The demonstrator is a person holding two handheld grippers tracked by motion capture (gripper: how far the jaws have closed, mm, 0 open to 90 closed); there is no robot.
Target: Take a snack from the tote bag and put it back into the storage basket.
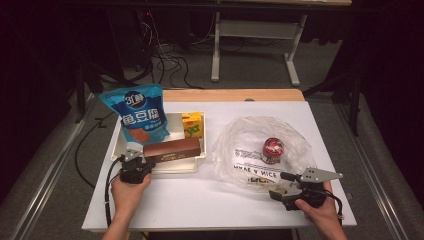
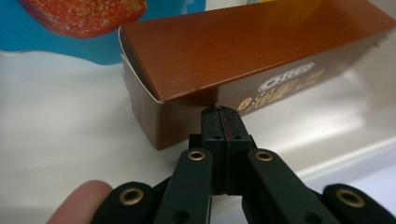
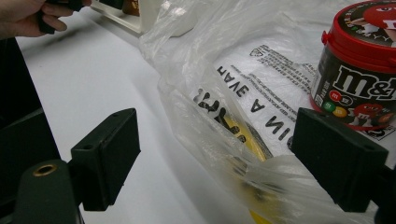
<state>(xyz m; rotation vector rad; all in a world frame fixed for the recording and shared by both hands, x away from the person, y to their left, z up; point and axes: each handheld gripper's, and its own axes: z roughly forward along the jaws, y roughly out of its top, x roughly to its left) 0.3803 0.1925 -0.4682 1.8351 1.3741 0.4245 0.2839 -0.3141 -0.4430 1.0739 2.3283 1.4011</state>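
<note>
A long brown Oreo box (image 1: pixel 172 149) lies across the front of a white tray (image 1: pixel 175 167). My left gripper (image 1: pixel 145 162) is at the tray's front left corner. In the left gripper view it (image 2: pixel 223 114) is shut with nothing between the jaws, its tips right at the lower side of the brown box (image 2: pixel 243 51). My right gripper (image 1: pixel 281 185) rests at the near right of the table. It (image 3: pixel 217 158) is open, and the crumpled edge of a clear plastic bag (image 3: pixel 210 56) lies between the pads without being pressed. A red-lidded M&M's tub (image 3: pixel 359 74) stands on the bag just beyond.
A blue snack bag (image 1: pixel 137 112) leans at the tray's back left and a yellow carton (image 1: pixel 192 125) stands at its back right. The printed plastic bag (image 1: pixel 250 135) spreads over the table's right half around the tub (image 1: pixel 273 150). Bare white tabletop (image 1: pixel 200 200) lies between the hands.
</note>
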